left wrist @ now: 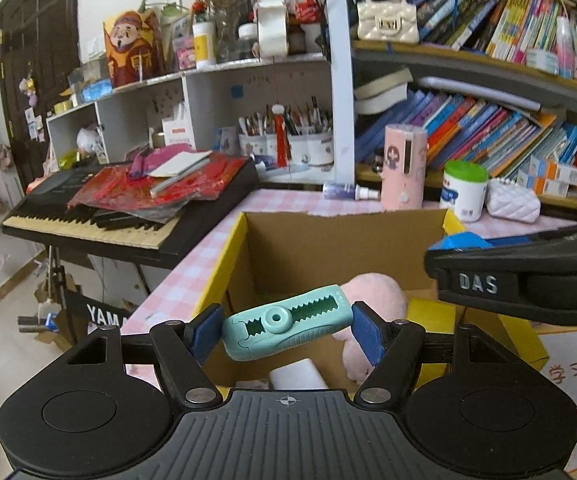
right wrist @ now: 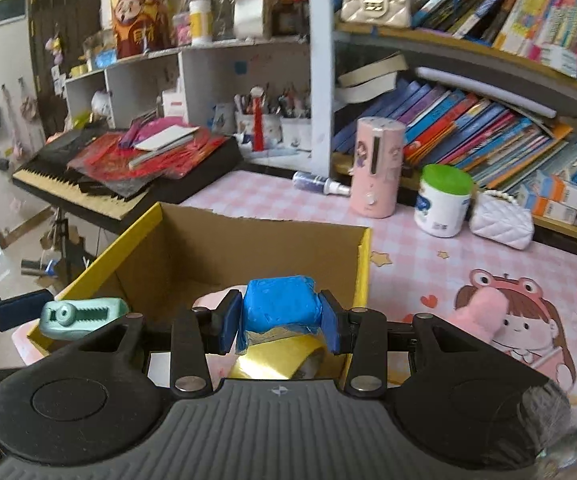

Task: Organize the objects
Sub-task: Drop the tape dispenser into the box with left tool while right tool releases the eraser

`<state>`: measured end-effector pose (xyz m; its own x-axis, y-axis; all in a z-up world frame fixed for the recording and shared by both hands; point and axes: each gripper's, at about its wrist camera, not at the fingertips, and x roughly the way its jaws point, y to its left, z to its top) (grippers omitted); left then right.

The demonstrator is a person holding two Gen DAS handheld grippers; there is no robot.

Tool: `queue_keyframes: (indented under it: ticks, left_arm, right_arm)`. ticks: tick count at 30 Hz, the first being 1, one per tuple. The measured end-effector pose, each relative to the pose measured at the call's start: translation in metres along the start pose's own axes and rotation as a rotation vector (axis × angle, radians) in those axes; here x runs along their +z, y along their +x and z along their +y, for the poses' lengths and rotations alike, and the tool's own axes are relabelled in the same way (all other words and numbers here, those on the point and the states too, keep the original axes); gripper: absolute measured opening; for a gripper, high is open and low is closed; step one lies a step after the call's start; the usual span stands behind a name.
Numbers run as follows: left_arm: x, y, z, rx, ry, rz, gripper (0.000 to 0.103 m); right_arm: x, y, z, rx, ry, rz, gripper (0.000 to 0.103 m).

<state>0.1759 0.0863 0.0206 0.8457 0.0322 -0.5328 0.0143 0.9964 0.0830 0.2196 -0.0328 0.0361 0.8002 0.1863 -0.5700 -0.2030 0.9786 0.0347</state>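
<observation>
Fingers of the left gripper clamp a mint-green tape dispenser at lower centre, above an open cardboard box on the pink checked counter, while the right gripper pinches a small blue block over that box.

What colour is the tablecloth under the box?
Pink and white checks on the tablecloth; the right wrist view shows it best.
</observation>
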Motion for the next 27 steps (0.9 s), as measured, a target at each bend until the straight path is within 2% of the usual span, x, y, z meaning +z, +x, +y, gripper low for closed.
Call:
queue_keyframes:
  ticks: [10,17,20,27]
  left_arm:
    - [-0.004,0.037,-0.004,0.011,-0.002,0.112,0.07]
    - [-0.008,0.053,-0.006,-0.02,-0.001,0.193,0.07]
    - [-0.01,0.052,-0.007,-0.02,0.009,0.19,0.07]
    - [-0.009,0.053,-0.009,-0.01,0.01,0.191,0.074]
  right_arm:
    - [0.011,0.045,0.008,0.108,-0.054,0.092,0.039]
    - [0.013,0.069,0.017,0.185,-0.105,0.148,0.039]
    - [0.011,0.081,0.022,0.212,-0.126,0.187,0.039]
    - [0.013,0.088,0.028,0.253,-0.163,0.199,0.04]
